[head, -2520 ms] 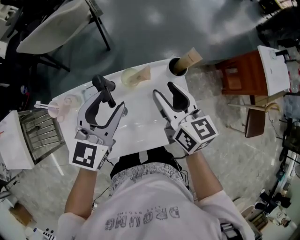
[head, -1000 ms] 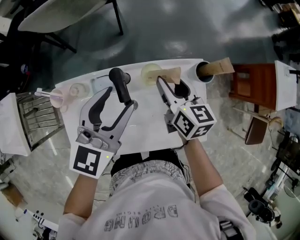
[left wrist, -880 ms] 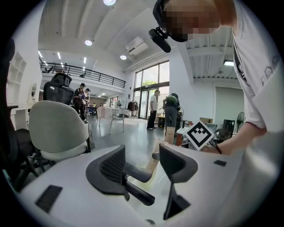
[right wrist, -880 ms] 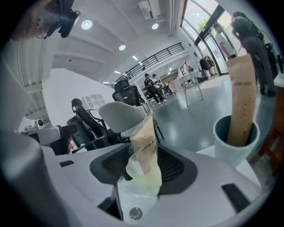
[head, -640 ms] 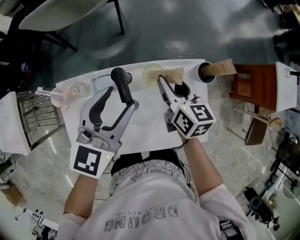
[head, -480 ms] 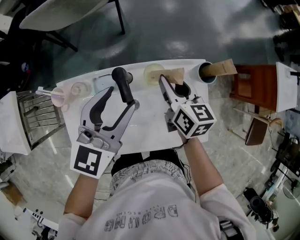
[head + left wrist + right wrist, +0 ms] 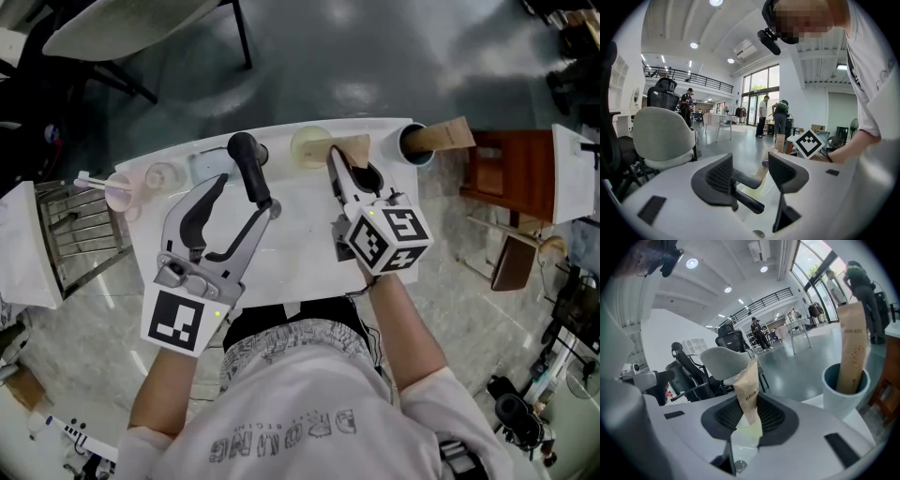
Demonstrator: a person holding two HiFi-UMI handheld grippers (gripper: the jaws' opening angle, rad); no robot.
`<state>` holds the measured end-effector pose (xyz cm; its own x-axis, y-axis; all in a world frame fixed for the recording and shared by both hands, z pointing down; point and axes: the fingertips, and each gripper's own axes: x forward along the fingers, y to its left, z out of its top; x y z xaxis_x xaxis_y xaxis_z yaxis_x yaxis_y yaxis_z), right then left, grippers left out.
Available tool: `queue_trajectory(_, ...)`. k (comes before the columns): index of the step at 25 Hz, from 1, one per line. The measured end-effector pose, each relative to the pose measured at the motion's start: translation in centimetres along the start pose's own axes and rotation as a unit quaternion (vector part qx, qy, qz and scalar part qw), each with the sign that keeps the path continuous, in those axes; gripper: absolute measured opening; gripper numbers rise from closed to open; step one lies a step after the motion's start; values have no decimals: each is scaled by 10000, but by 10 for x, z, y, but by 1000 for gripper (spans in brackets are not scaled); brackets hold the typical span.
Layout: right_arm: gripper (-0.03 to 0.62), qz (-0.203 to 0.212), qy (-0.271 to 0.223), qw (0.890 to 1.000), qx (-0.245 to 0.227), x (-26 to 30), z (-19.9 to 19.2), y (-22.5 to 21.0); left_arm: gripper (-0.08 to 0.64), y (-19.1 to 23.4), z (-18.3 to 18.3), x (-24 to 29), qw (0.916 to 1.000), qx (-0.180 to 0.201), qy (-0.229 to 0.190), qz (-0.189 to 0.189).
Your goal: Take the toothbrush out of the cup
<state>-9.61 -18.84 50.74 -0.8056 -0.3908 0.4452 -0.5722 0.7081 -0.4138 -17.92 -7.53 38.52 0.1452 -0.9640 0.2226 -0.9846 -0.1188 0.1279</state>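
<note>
A brown paper-wrapped toothbrush stands in a pale yellow-green cup at the far edge of the white table. My right gripper reaches to it. Its jaws are closing with the packet between them, and the ribbed pads touch its two sides just above the cup. My left gripper hovers left of that cup, open, with nothing between its fingers.
A teal cup at the table's far right corner holds another brown packet. A pink cup and a clear glass stand at the far left. A wire rack lies left of the table, a wooden stool to the right.
The right gripper's jaws have narrowed onto the brown packet in the pale cup. The left gripper has stayed where it was, still open.
</note>
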Motion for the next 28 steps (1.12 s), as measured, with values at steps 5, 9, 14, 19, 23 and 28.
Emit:
queue_trajectory(5, 63, -53, -26, 10000, -50, -1, 2, 0, 247, -2, 1, -2, 10000, 7, -12, -21)
queue_trajectory(9, 60, -66, -50, 9999, -80, -3, 5, 1, 247, -2, 3, -3, 10000, 11, -12, -36)
queue_trajectory(14, 58, -58, -81, 9999, -82, -6, 9, 2, 247, -3, 6, -3, 10000, 28, -30, -46)
queue_trajectory(19, 57, -43, -158, 9998, -123, -14, 16, 5, 247, -6, 12, -4, 9999, 50, -126, -64)
queue_trajectory(23, 55, 3, -216, 9997, -76, -17, 23, 7, 247, -8, 16, -4, 9998, 96, -152, -99)
queue_trajectory(28, 55, 24, -352, 9994, 9, -27, 34, 9, 247, -8, 20, -7, 9997, 142, -198, -63)
